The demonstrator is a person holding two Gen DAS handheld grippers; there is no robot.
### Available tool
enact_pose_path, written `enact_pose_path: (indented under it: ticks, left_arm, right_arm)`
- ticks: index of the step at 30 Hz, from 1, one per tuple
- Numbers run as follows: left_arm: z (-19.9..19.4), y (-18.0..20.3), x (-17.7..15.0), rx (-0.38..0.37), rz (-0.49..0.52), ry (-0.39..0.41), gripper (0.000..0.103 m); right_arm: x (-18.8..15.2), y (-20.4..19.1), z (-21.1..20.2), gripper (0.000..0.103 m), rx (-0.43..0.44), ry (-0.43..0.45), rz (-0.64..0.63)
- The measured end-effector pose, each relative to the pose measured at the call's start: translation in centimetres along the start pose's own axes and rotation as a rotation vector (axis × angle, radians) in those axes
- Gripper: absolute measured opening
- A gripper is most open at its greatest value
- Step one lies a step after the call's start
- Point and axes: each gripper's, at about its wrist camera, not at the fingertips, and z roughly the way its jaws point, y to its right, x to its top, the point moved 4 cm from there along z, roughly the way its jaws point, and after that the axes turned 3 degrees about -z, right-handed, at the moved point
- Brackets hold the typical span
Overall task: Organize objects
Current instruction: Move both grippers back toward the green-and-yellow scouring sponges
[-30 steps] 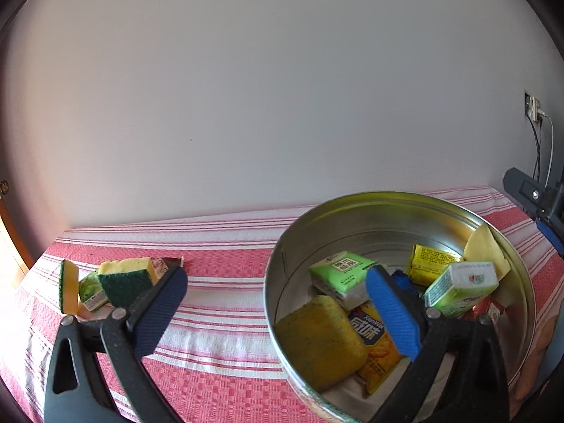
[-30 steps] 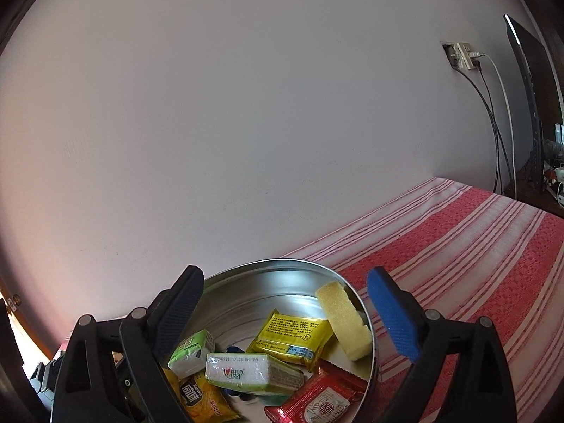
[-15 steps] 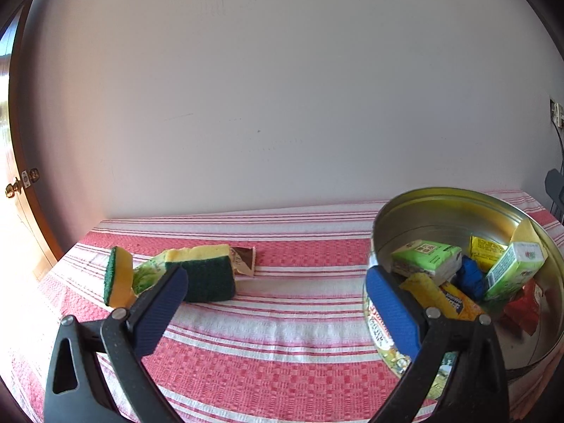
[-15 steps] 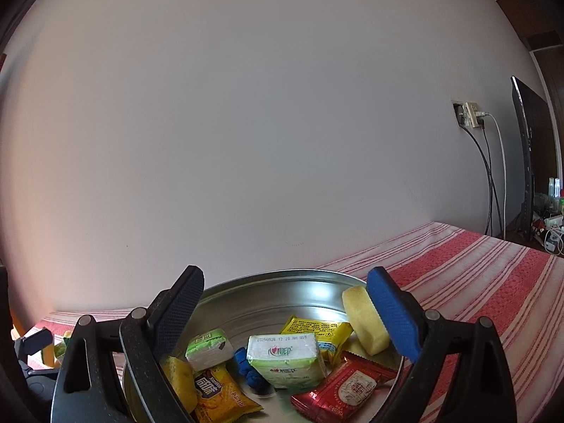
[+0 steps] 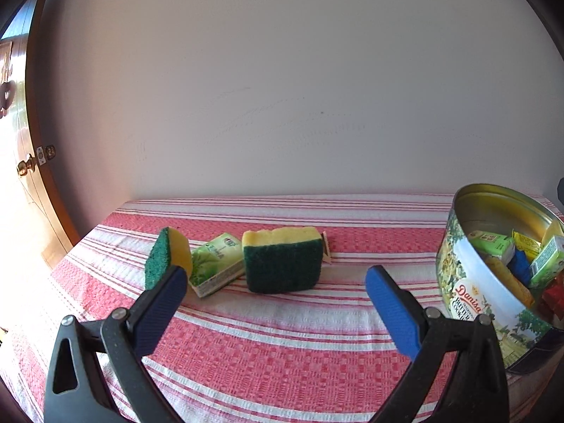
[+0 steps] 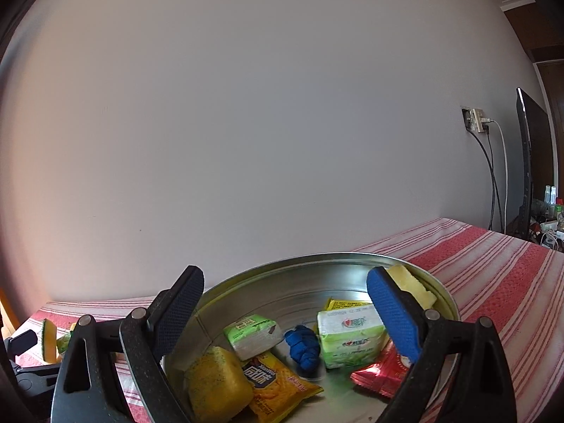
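Observation:
My left gripper is open and empty above the striped cloth. Ahead of it a green-and-yellow sponge stands on its edge, with a green tissue pack and a second sponge to its left. A small packet pokes out behind the first sponge. The round cookie tin is at the right. My right gripper is open and empty over the tin, which holds a yellow sponge, snack packets, tissue packs and a blue item.
The table with the red-and-white striped cloth ends at a white wall. A wooden door with a knob is at the far left. A wall socket with cables and a dark screen stand at the right.
My left gripper has swung left from over the tin to face the sponges and has come closer to them. My right gripper has shifted a little over the tin. Both stay open.

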Motion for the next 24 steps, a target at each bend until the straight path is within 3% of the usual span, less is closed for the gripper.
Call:
enact_pose_path:
  ticks: [13, 24]
  left_arm:
    - [2.9, -7.9, 0.5, 0.085, -0.077, -0.041, 0.102]
    - [6.4, -12.4, 0.2, 0.052, -0.187, -0.156, 0.102]
  right_arm:
    - [-1.8, -7.7, 1.8, 0.095, 0.131, -0.104, -0.062]
    - [-3.2, -12.8, 3.5, 0.095, 0.252, -0.210, -0.102]
